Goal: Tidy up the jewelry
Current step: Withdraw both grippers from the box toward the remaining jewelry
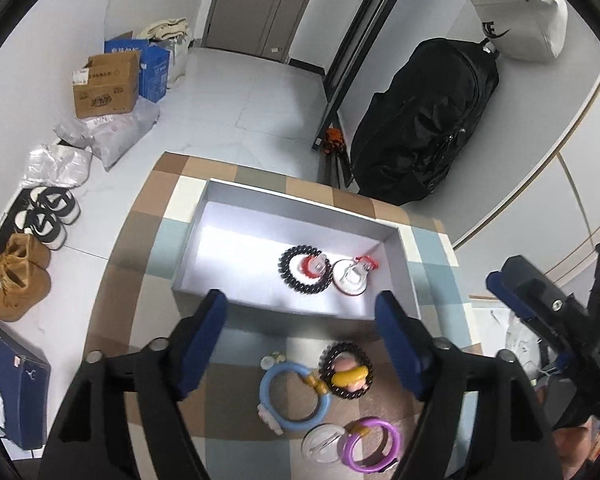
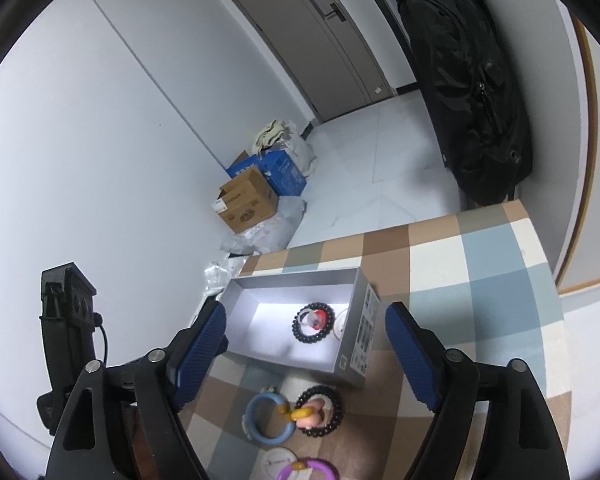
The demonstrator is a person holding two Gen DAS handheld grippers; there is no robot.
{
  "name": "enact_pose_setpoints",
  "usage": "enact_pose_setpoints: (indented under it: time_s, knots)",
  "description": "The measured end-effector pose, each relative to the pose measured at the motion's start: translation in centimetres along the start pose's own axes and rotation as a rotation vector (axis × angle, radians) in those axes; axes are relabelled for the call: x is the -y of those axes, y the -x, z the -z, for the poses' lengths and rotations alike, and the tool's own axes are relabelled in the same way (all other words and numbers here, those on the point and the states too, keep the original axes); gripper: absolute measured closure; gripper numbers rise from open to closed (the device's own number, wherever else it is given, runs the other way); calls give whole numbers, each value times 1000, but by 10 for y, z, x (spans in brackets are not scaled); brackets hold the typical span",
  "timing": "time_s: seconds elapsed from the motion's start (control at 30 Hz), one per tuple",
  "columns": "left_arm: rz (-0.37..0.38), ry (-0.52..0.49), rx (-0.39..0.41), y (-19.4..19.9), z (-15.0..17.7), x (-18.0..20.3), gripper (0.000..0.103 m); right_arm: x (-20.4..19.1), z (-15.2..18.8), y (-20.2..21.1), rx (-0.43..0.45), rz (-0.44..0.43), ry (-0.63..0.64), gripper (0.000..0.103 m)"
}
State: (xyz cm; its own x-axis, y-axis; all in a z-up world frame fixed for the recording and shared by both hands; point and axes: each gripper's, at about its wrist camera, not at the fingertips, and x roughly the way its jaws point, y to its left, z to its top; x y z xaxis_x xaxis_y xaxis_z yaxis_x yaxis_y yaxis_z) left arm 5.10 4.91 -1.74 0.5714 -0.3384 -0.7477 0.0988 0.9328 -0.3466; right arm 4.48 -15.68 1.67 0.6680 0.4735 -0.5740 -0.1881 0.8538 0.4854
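Hovering both tools above the checked tabletop (image 1: 148, 280) now, and neither one carries anything: the left tool (image 1: 302, 344) has its blue pads spread wide with only air between them, and the right tool (image 2: 306, 354) stands spread the same way, nothing pinched. The grey box (image 1: 220, 200) sits at the far side of the tabletop, and it already holds a black beaded bracelet (image 1: 300, 268) with a red-and-clear piece lying inside its ring, and a clear ring with red trim (image 1: 350, 278) just beside it.

What's left to sort lies on the near side, right under my left tool: a light blue bangle (image 1: 292, 396), touching a second dark beaded bracelet (image 1: 346, 370) that has a yellow and pink charm resting across it, then a purple bangle (image 1: 374, 446) overlapping a clear ring (image 1: 322, 444).

My read on handling: all of it looks very light, so weight is no worry. The bangles look stiff and glossy, likely slippery, so I'd pinch across the band itself, one pad inside the ring and one outside, not squeeze the whole hoop. The beaded bracelet looks like strung beads, so it may flop and sag; I'd take it on a free stretch of beads away from the charm. The clear ring looks brittle, so a gentle close there.
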Motion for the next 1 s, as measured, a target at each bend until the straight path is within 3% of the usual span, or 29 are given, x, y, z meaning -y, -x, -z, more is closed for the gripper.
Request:
enact_pose_setpoints:
  time_s: [0.43,0.8,1.0]
  knots:
    - [-82,-87,-106,-10,37,3,21,-3,20,15,-11,17,26,0]
    - [-153,-167,-195,-26,52,11,20,-2,31,18,-39,102,52,0]
    - [-223,-233,-204,-33,59,16,20,-2,34,21,-54,99,58,0]
